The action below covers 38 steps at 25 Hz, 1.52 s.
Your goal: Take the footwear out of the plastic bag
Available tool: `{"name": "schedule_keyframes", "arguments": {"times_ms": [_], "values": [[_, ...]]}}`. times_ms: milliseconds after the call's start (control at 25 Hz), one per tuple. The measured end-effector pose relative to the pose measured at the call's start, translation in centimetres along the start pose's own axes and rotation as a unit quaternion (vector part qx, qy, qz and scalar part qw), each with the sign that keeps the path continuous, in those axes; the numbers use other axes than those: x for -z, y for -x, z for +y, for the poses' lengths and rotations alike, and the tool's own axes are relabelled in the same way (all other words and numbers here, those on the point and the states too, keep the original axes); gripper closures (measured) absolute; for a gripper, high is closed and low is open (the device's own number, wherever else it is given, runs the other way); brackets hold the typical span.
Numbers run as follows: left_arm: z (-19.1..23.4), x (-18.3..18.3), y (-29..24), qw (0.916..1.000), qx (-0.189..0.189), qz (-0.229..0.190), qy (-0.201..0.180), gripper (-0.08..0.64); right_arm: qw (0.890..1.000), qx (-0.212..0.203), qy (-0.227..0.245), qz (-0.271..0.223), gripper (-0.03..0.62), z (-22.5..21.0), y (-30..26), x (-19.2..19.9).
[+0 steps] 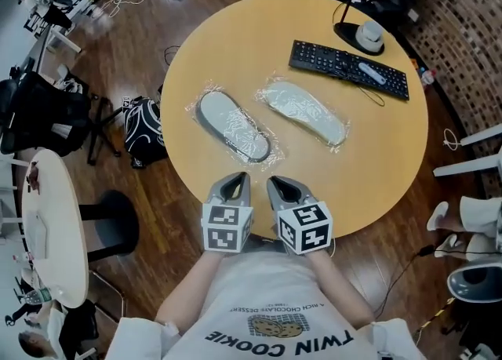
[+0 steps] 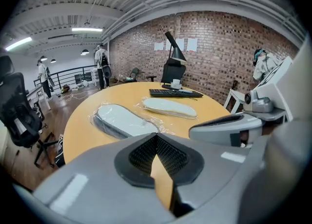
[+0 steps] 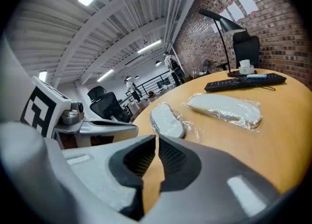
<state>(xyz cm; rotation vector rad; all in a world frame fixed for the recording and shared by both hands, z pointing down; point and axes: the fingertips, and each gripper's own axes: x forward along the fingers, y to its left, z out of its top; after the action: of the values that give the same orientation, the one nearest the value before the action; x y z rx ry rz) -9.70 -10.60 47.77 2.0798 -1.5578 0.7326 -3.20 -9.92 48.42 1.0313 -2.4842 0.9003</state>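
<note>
Two flat slippers, each sealed in clear plastic, lie side by side on the round wooden table. The grey-edged slipper is on the left. The white slipper is on the right. Both grippers hover at the table's near edge, short of the slippers and touching neither. My left gripper is shut with nothing in it. Close beside it, my right gripper is shut to a hairline slit, with nothing between its pads.
A black keyboard with a white object on it lies at the table's far right, and a lamp base with a cup stands behind it. On the floor at left are a black bag, an office chair and a white table.
</note>
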Motion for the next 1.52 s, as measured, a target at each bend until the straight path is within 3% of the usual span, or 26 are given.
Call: {"name": "schedule_keyframes", "arguments": {"times_ms": [160, 480, 640, 800, 1000, 1200, 1520], "values": [[4.2, -1.5, -2.1, 0.9997, -0.005, 0.006, -0.025, 0.557, 1.000, 0.008, -0.013, 0.007, 0.577, -0.8, -2.1, -0.3], [11.2, -3.4, -6.9, 0.9963, 0.042, 0.030, -0.069, 0.557, 0.996, 0.075, -0.054, 0.018, 0.557, -2.2, -6.7, -1.5], [16.0, -3.6, -8.8, 0.9942, 0.057, 0.044, -0.080, 0.557, 0.986, 0.118, -0.115, 0.024, 0.549, -3.1, -7.0, -0.8], [21.0, -5.4, -11.5, 0.9903, 0.054, 0.043, -0.121, 0.557, 0.978, 0.155, -0.139, 0.004, 0.543, -4.7, -6.6, -1.5], [25.3, -5.9, -14.1, 0.9842, 0.052, 0.051, -0.161, 0.557, 0.966, 0.173, -0.190, -0.004, 0.522, -4.8, -7.1, -0.3], [26.9, -5.9, -16.2, 0.9743, 0.071, 0.061, -0.205, 0.557, 0.961, 0.197, -0.194, -0.002, 0.517, -4.7, -7.8, 0.1], [26.9, -4.0, -18.1, 0.9591, 0.086, 0.096, -0.252, 0.557, 0.950, 0.193, -0.246, -0.017, 0.515, -5.0, -8.2, 0.1]]}}
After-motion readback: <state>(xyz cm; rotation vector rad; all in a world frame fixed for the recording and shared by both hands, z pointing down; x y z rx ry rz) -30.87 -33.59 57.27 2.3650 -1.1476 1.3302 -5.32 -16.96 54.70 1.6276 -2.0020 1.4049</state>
